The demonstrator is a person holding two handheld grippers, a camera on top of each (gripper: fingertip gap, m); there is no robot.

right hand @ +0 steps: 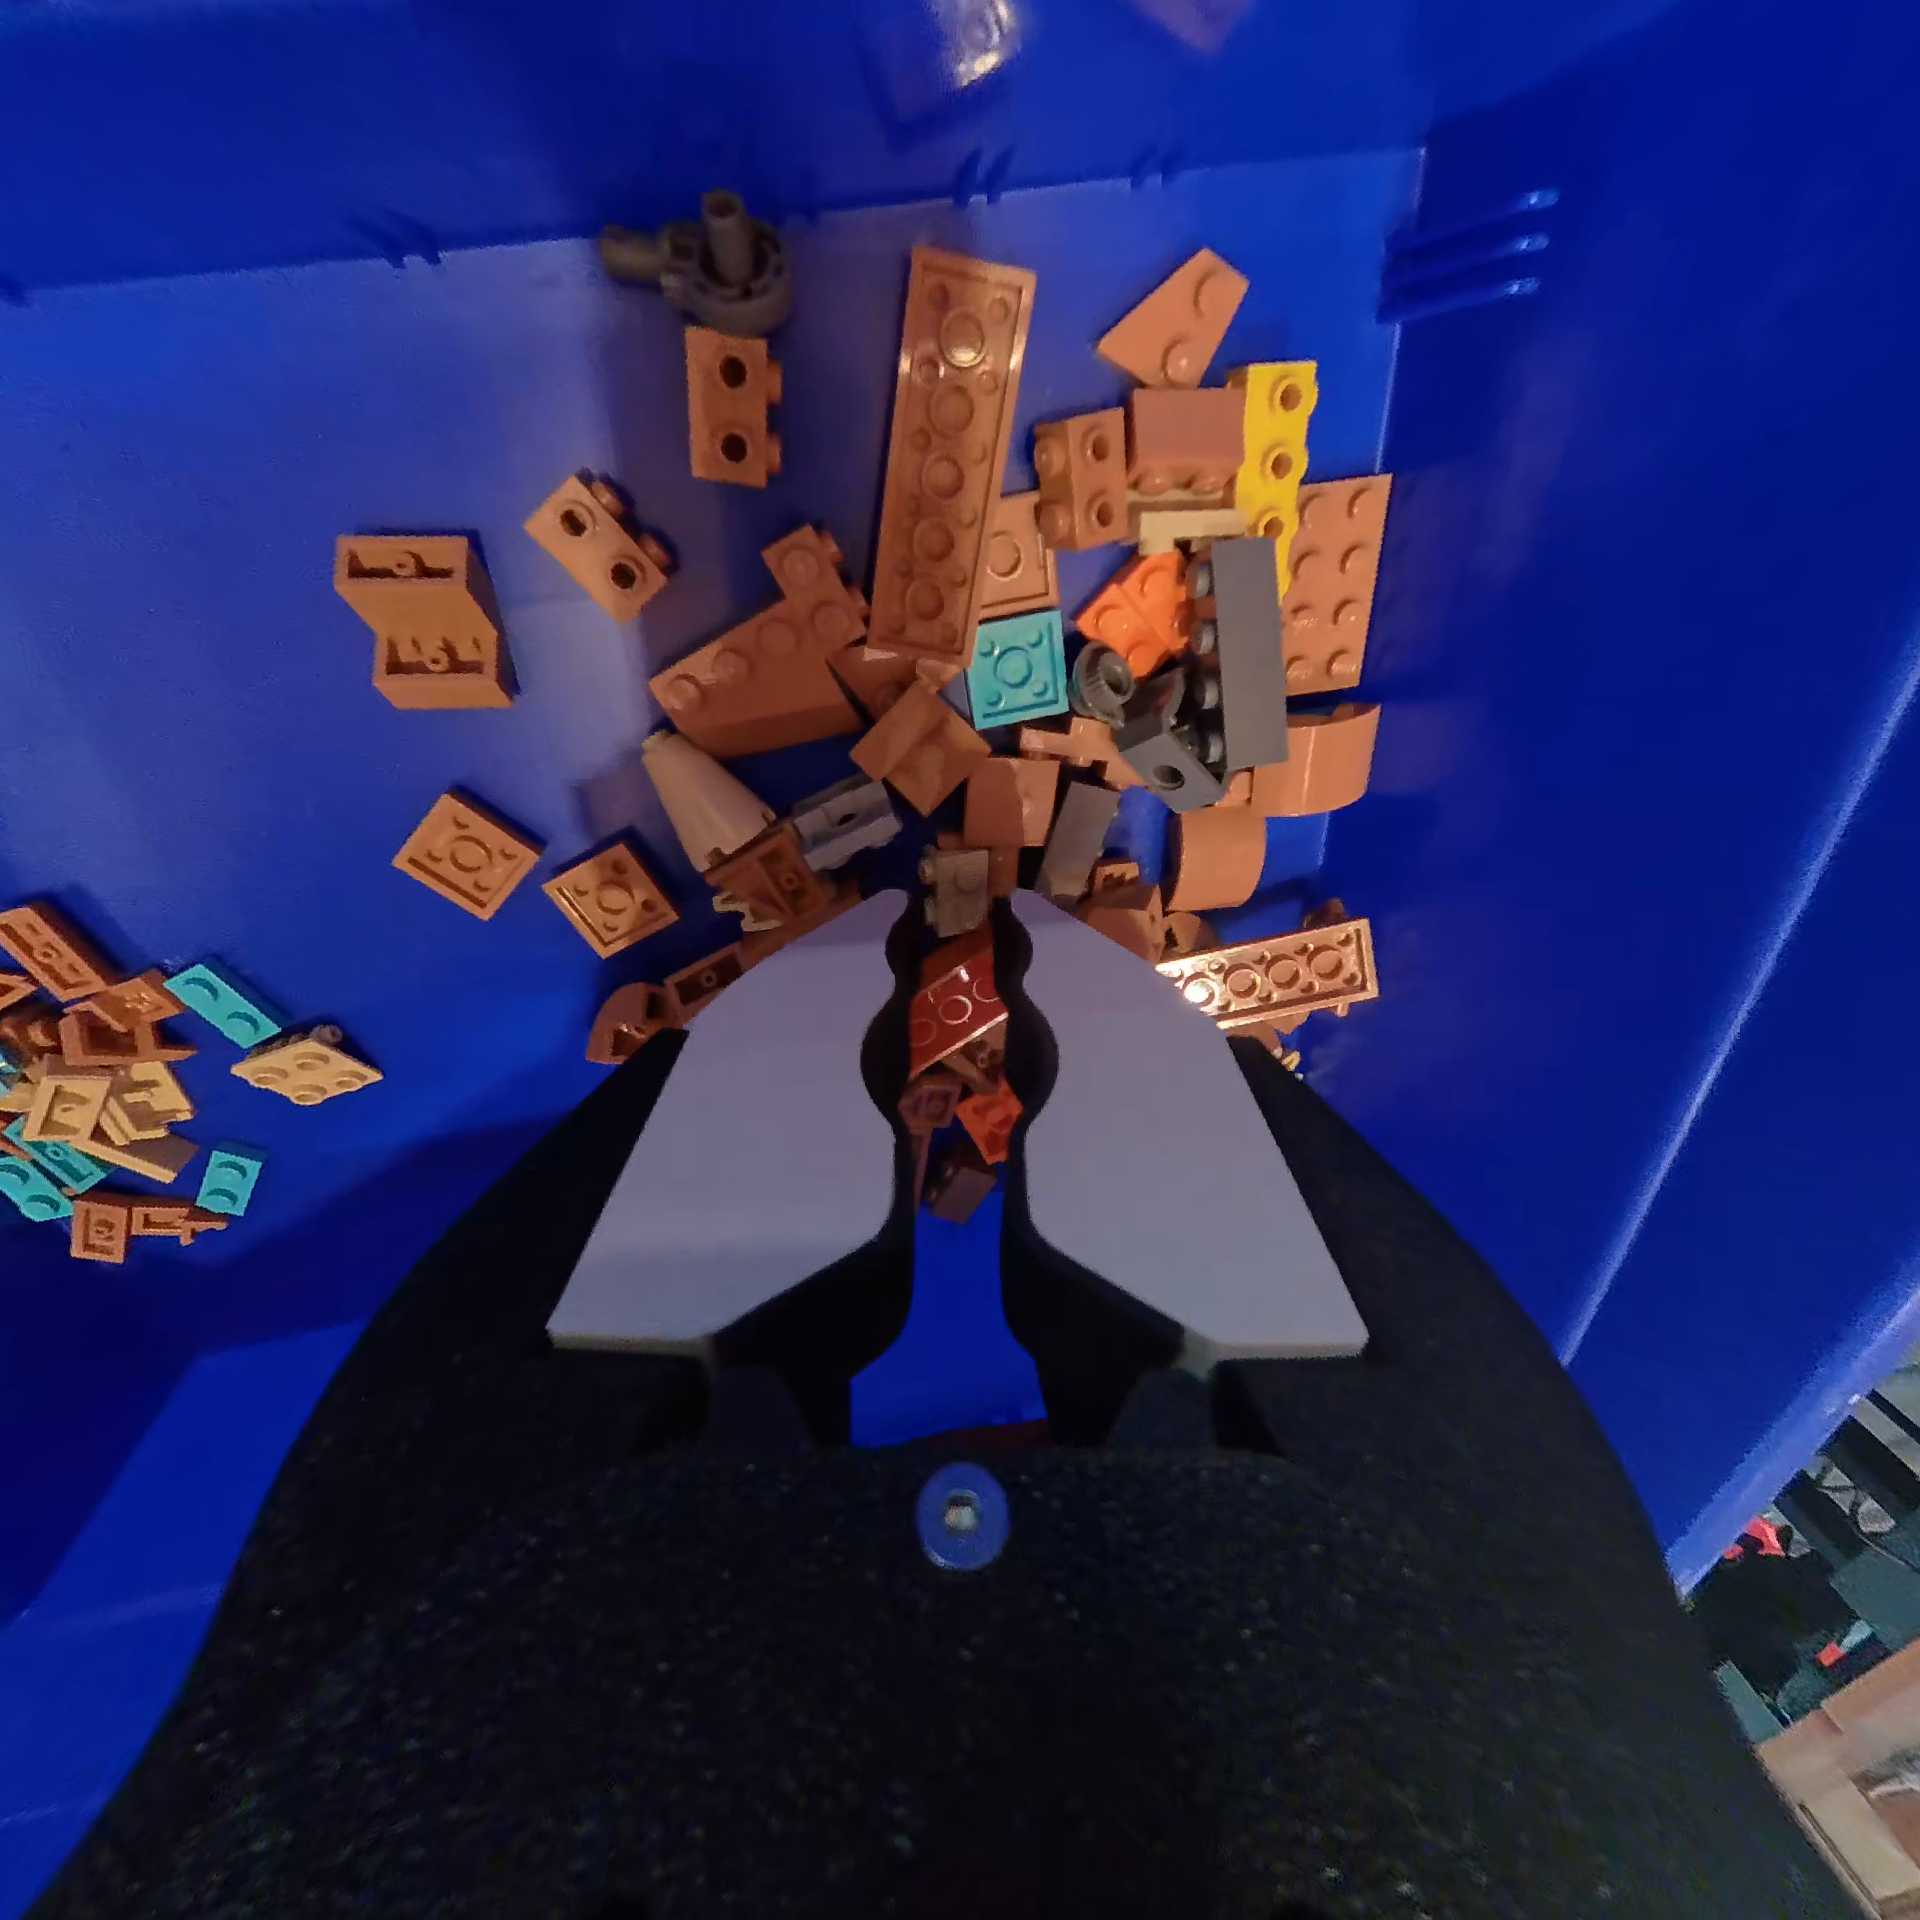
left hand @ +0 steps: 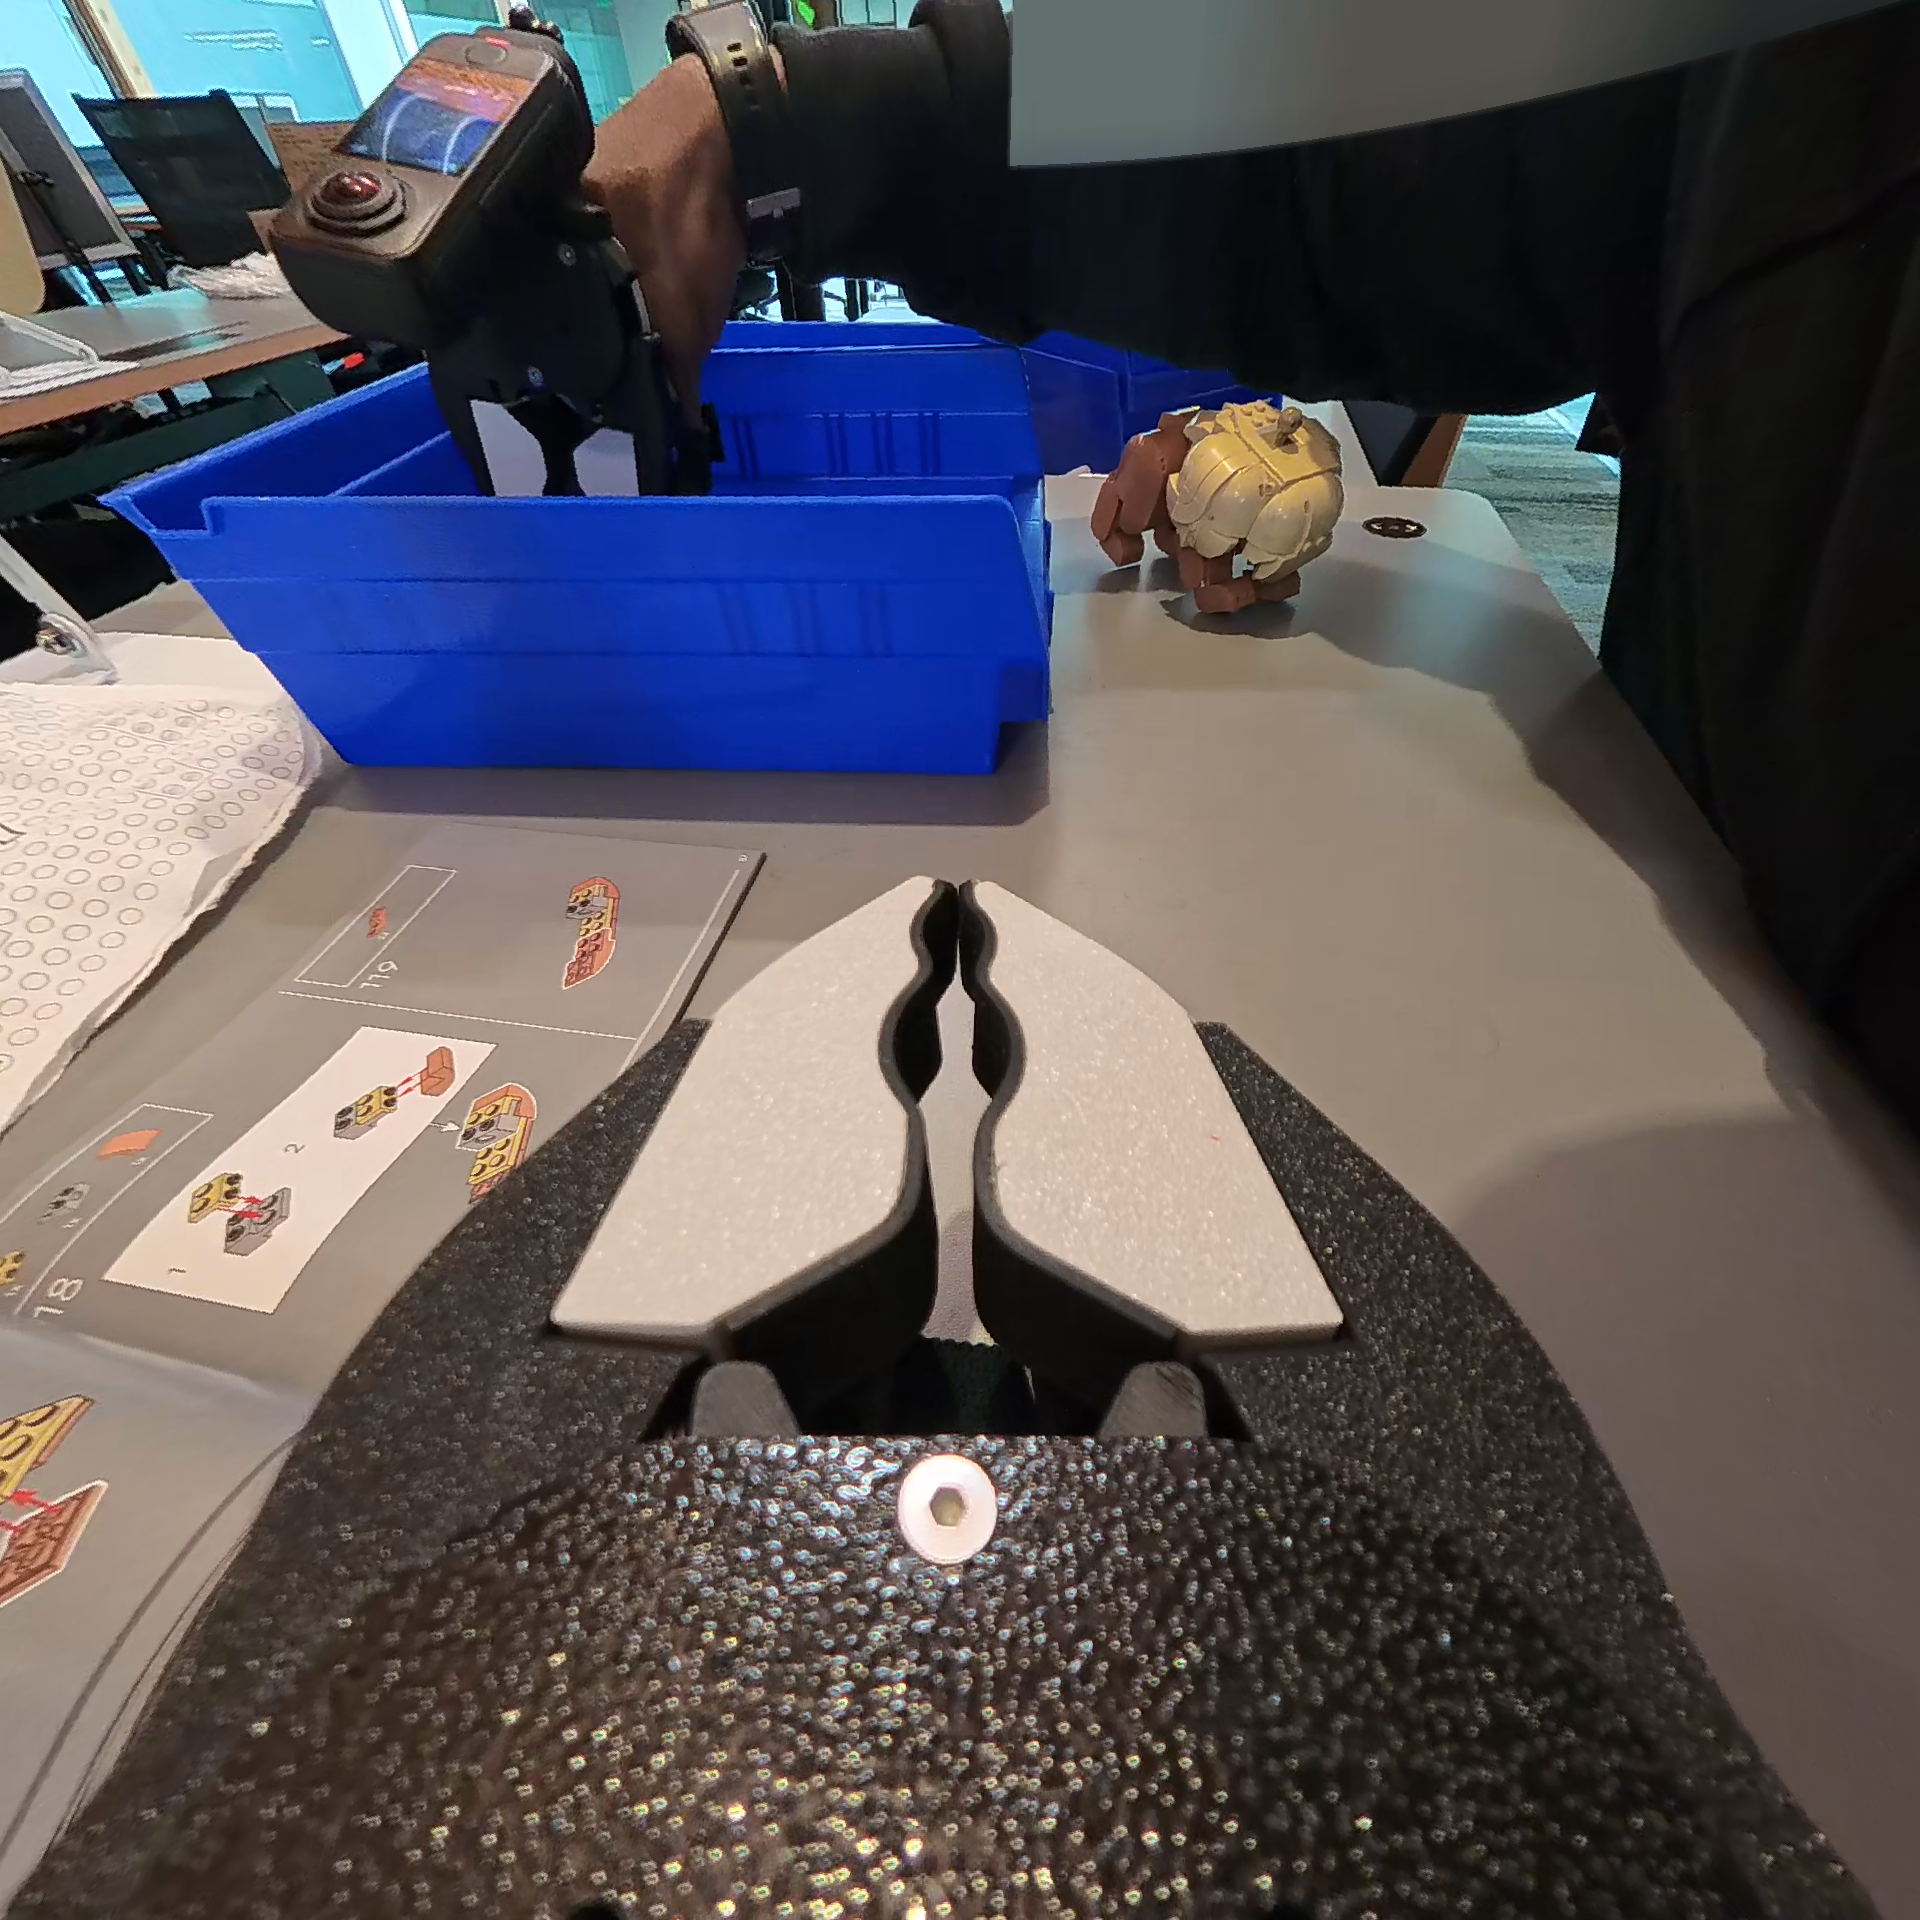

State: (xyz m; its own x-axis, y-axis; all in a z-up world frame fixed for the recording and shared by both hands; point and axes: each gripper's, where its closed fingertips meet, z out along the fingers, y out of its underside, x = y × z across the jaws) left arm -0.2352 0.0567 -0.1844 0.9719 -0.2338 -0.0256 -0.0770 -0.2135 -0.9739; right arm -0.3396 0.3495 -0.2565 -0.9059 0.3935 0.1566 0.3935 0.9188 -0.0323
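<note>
Right tool (right hand: pixel 958 914) clamps a small grey brick (right hand: pixel 958 883) at its tips, pile just ahead; left tool (left hand: pixel 957 896) closed, empty.

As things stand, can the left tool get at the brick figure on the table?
Probably yes. The left tool is shut and empty, and bare table lies between it and the figure; the blue bin sits off to the side.

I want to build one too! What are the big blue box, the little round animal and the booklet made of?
Blue box: looks like hard, smooth plastic; its moulded ribs and walls shine a little.
Animal: seems to be built from plastic toy bricks, brown and tan, with studs showing on top.
Booklet: probably printed paper; it is thin, lies flat on the table and has building pictures.
</note>
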